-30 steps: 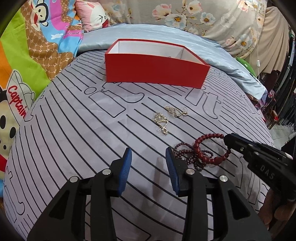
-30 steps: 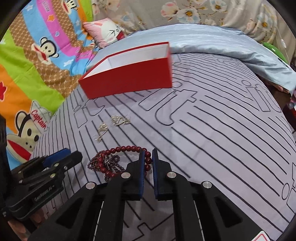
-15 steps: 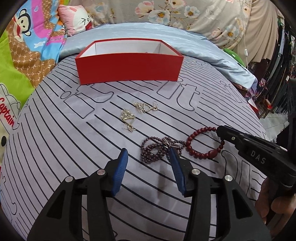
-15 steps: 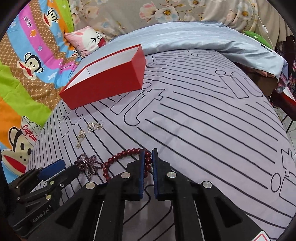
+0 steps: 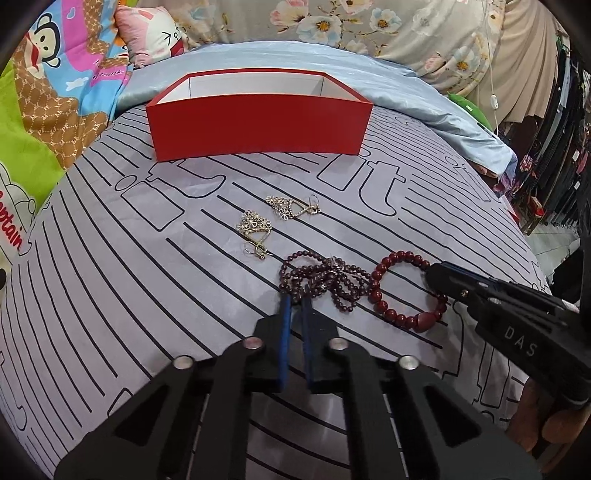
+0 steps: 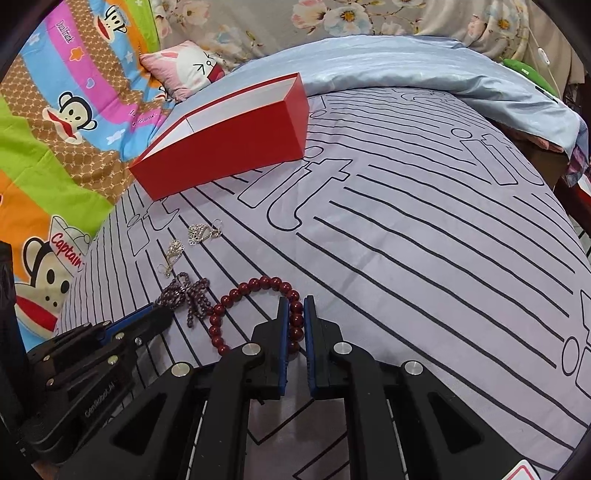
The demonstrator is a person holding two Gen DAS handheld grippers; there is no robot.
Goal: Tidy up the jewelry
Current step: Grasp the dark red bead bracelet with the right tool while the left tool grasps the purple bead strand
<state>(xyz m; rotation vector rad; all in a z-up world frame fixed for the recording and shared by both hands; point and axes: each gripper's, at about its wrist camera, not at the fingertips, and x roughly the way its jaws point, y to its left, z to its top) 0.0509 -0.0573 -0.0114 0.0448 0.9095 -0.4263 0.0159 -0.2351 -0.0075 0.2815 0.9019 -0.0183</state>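
Observation:
My left gripper (image 5: pixel 295 301) is shut on the near edge of a dark purple bead necklace (image 5: pixel 325 278) lying bunched on the striped sheet; it also shows in the right wrist view (image 6: pixel 186 295). My right gripper (image 6: pixel 296 306) is shut on a red bead bracelet (image 6: pixel 255 286), which also shows in the left wrist view (image 5: pixel 388 310), right of the necklace. Two gold flower earrings (image 5: pixel 255 227) (image 5: pixel 291 207) lie beyond the necklace. An open red box (image 5: pixel 258 123) with a white inside stands at the back.
A grey striped sheet (image 5: pixel 110 277) covers the bed. A light blue blanket (image 5: pixel 406 92) lies behind the box. A cartoon monkey quilt (image 6: pixel 55 147) and a pink pillow (image 5: pixel 151 33) are at the left. The bed's right edge drops to a cluttered floor.
My left gripper was open a second ago; it moved right over the purple necklace and closed on it. My right gripper stayed shut on the red bracelet.

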